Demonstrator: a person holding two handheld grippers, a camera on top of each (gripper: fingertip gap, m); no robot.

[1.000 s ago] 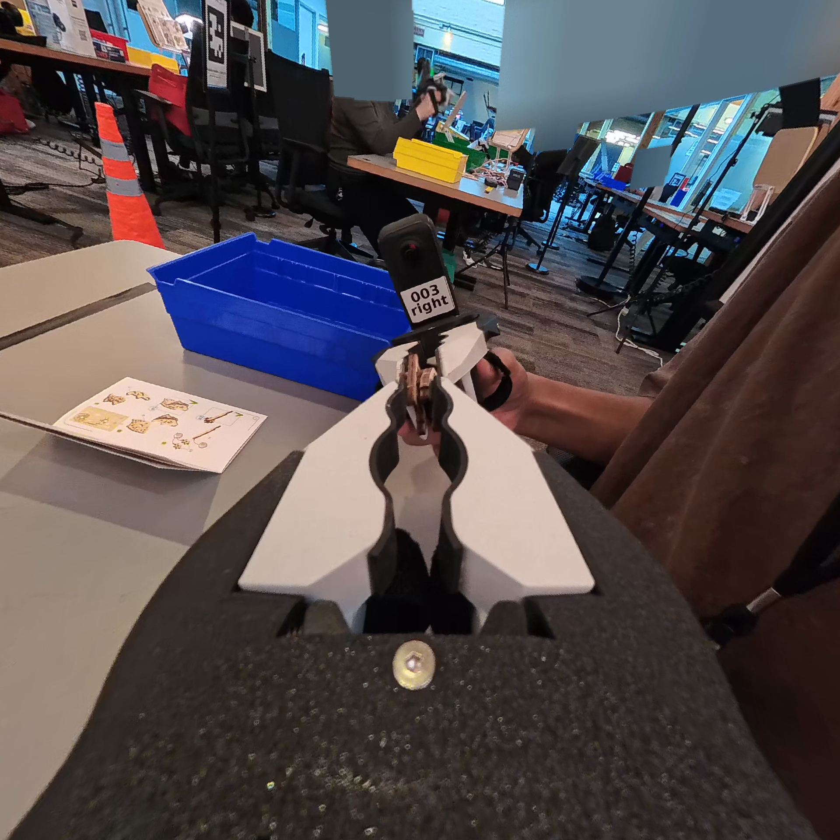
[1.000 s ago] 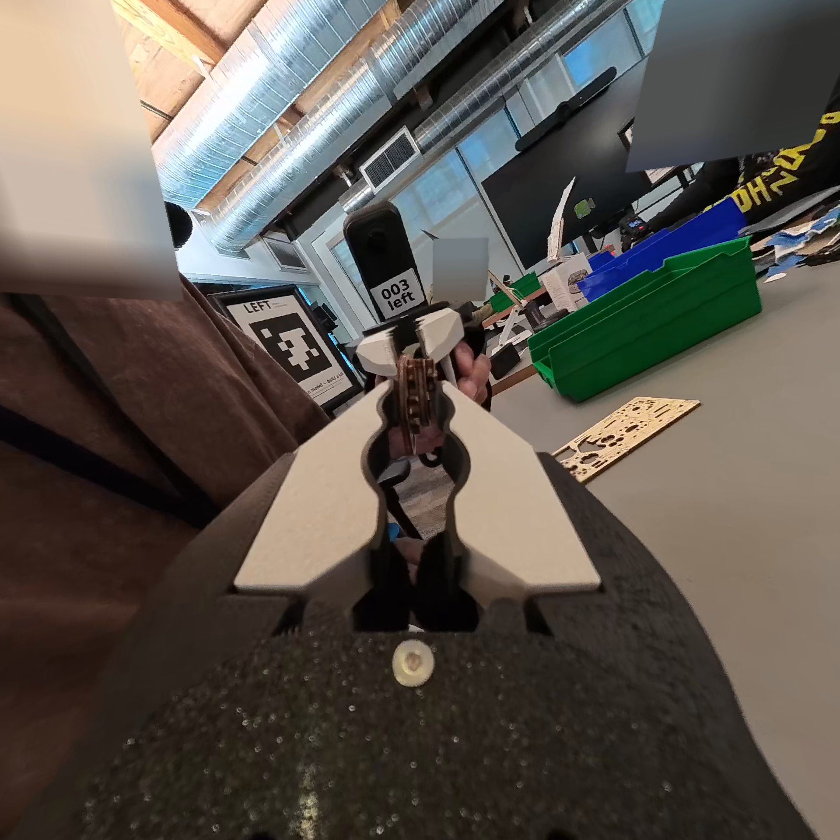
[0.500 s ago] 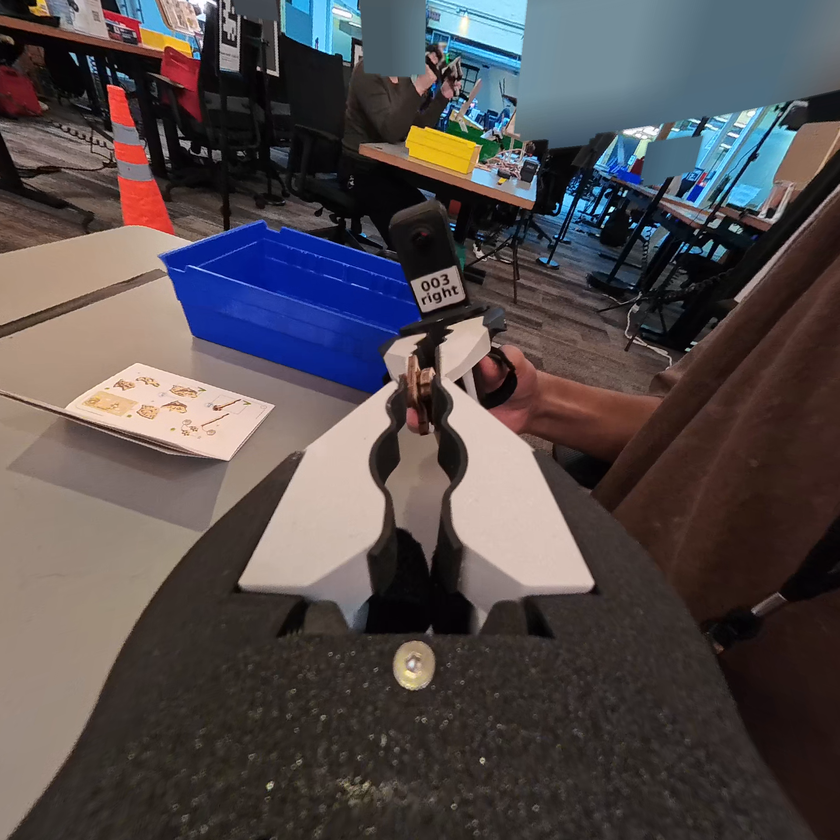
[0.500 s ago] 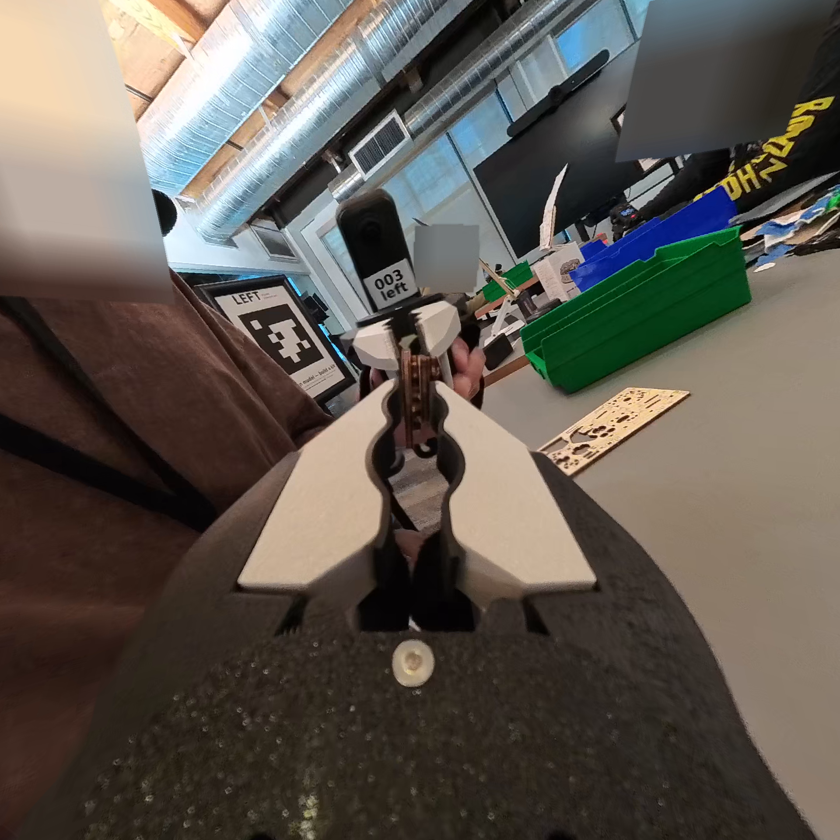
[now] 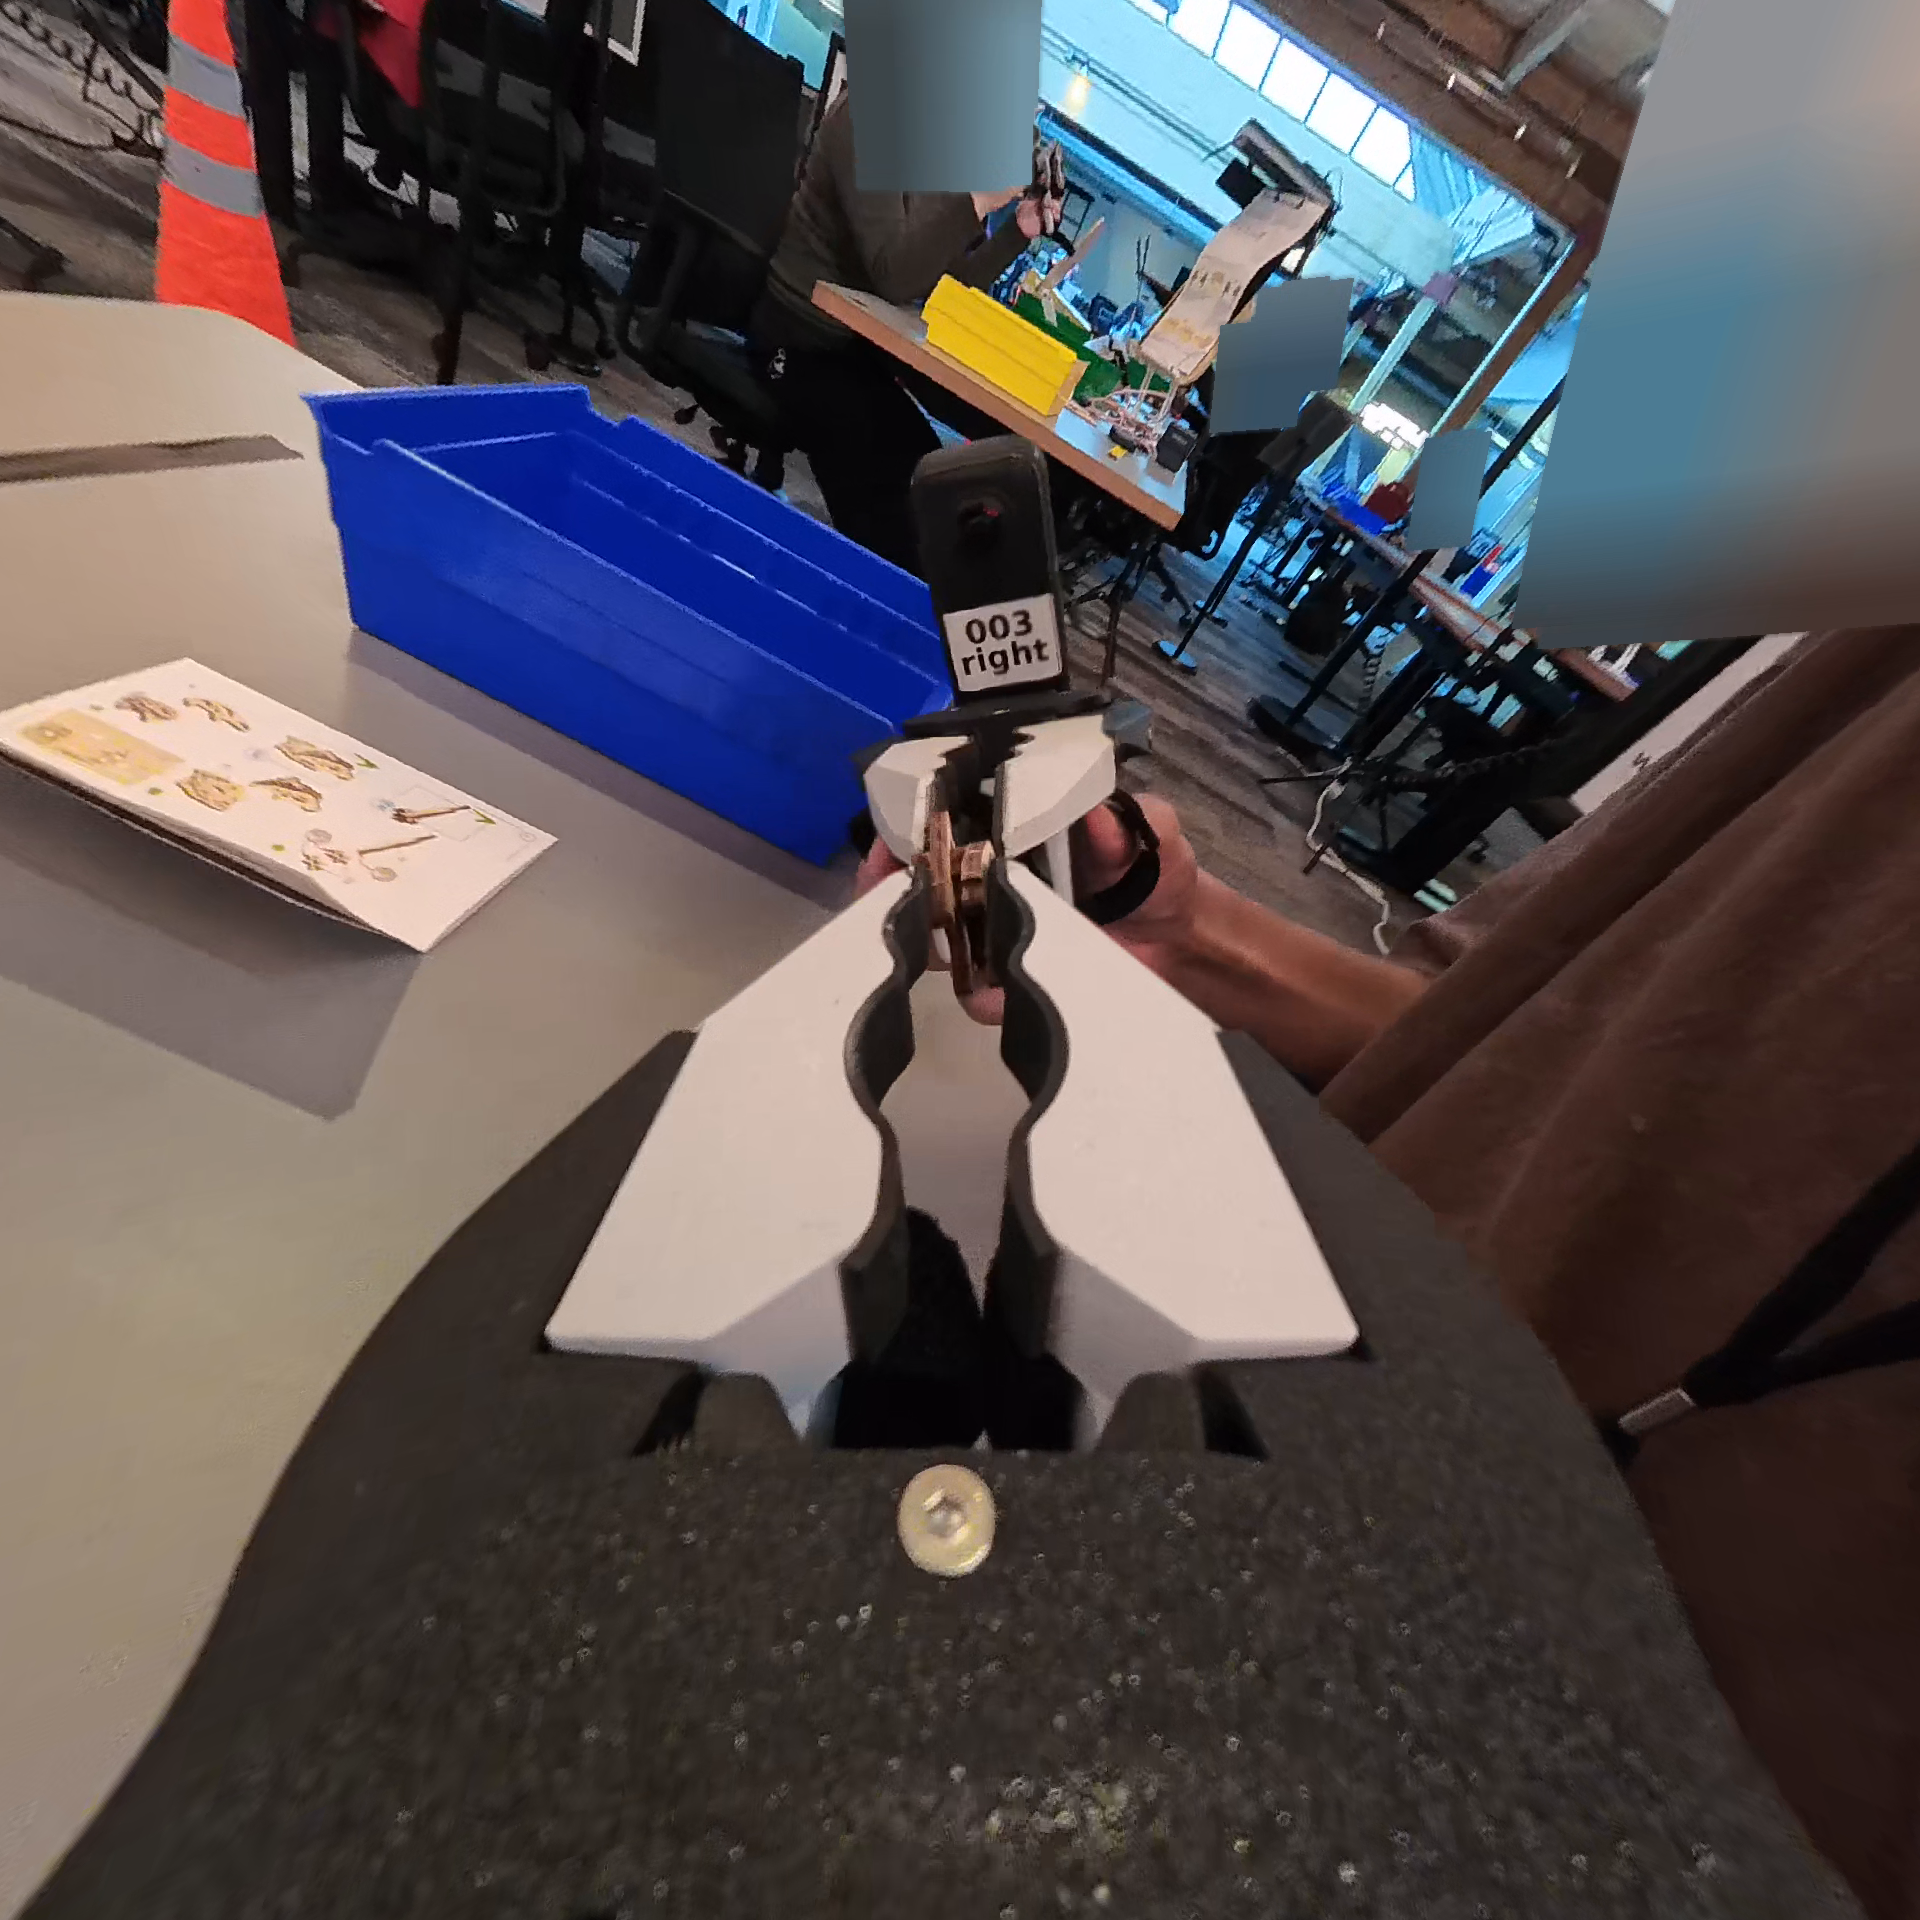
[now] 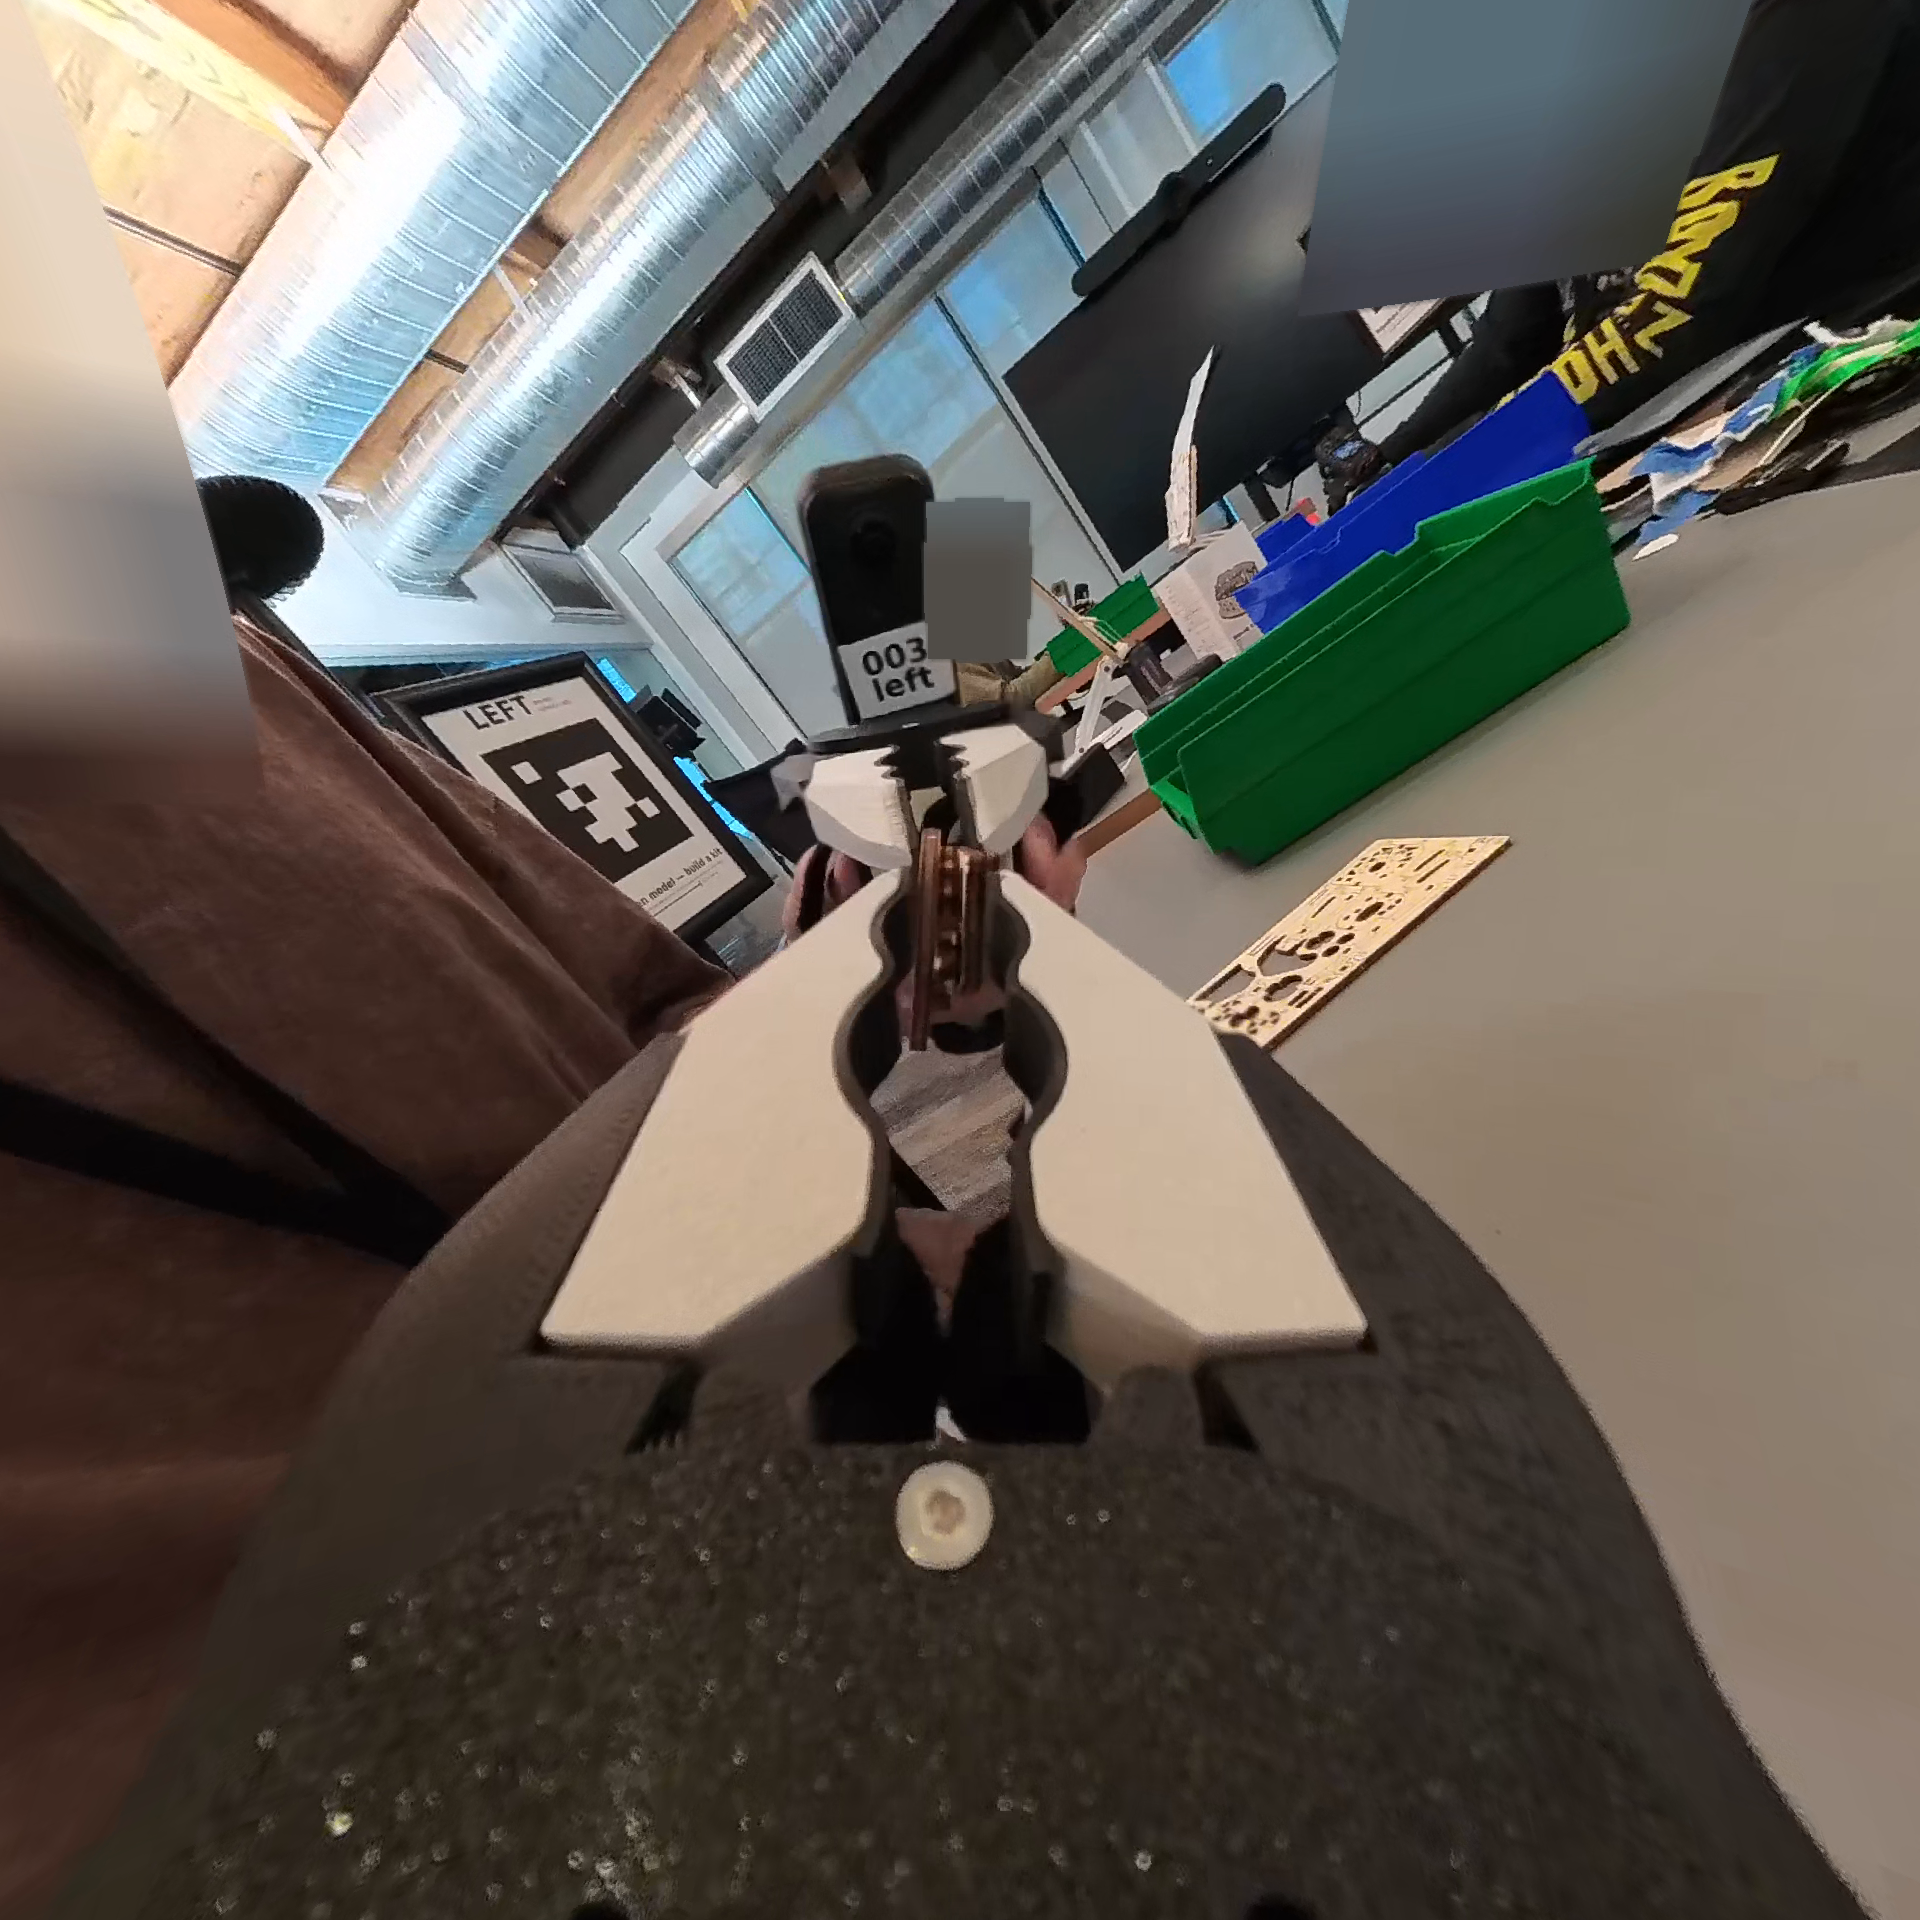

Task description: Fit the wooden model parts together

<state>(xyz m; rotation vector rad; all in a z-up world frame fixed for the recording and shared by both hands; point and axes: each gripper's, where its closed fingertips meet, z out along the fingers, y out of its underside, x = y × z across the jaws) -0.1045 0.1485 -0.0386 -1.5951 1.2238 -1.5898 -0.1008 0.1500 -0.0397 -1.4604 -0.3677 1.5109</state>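
Observation:
My two grippers face each other tip to tip above the grey table's near edge. A small stack of thin wooden model parts sits edge-on between both sets of fingertips. My left gripper is shut on it. The right gripper faces it from beyond, shut on the same stack. In the right wrist view, my right gripper pinches the wooden parts, and the left gripper meets it from the far side. How the pieces interlock is hidden by the fingers.
A blue bin and a picture instruction sheet lie on the grey table. A green bin and a punched wooden sheet lie on the table. A brown-sleeved person is close beside both grippers. Only a small space, under 4 cm, lies between the two pairs of fingers.
Both grippers stay shut on the wooden parts. The pair has tilted and shifted slightly, so the background sits lower and more ceiling shows in both views.

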